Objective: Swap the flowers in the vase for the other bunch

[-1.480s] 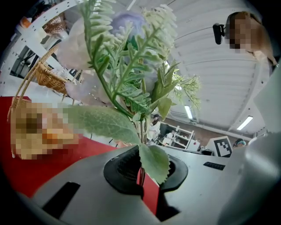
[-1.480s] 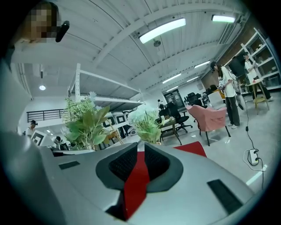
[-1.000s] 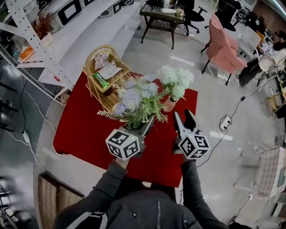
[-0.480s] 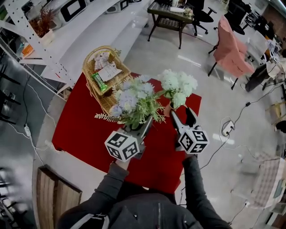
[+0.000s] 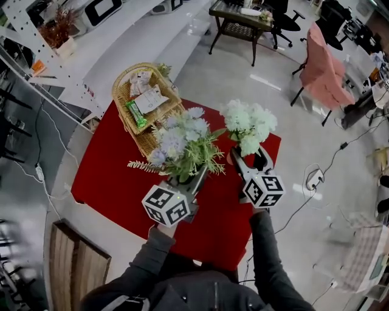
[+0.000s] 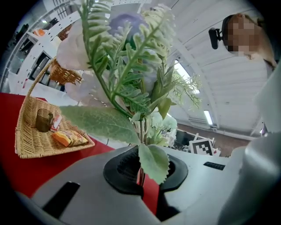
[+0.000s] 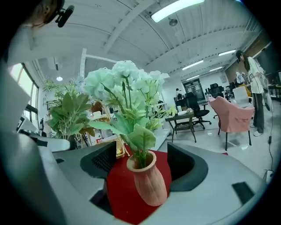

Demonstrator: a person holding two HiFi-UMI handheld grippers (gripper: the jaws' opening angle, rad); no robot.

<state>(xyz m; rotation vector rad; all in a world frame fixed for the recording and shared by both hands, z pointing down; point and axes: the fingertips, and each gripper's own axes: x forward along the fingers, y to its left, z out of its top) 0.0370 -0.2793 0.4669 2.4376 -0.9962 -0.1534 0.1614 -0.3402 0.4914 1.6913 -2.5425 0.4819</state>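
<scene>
A terracotta vase (image 7: 147, 182) with white-green flowers (image 5: 249, 124) stands on the red cloth (image 5: 115, 176). My right gripper (image 5: 249, 156) is open. Its jaws have just been opening and now stand on either side of the vase without touching it, as the right gripper view shows (image 7: 142, 160). My left gripper (image 5: 191, 180) is shut on the stems (image 6: 140, 132) of the other bunch (image 5: 182, 140), lavender-blue flowers with fern leaves. It holds that bunch upright, left of the vase and above the cloth.
A wicker basket (image 5: 143, 100) with snack packets sits at the far left part of the red table. A white shelf frame (image 5: 55, 67) stands to the left. A pink chair (image 5: 325, 67) and a black side table (image 5: 243, 15) are on the floor beyond.
My right gripper has moved forward to the vase and its jaws have spread wider, so the vase now sits between them. The left gripper with its bunch has drifted slightly.
</scene>
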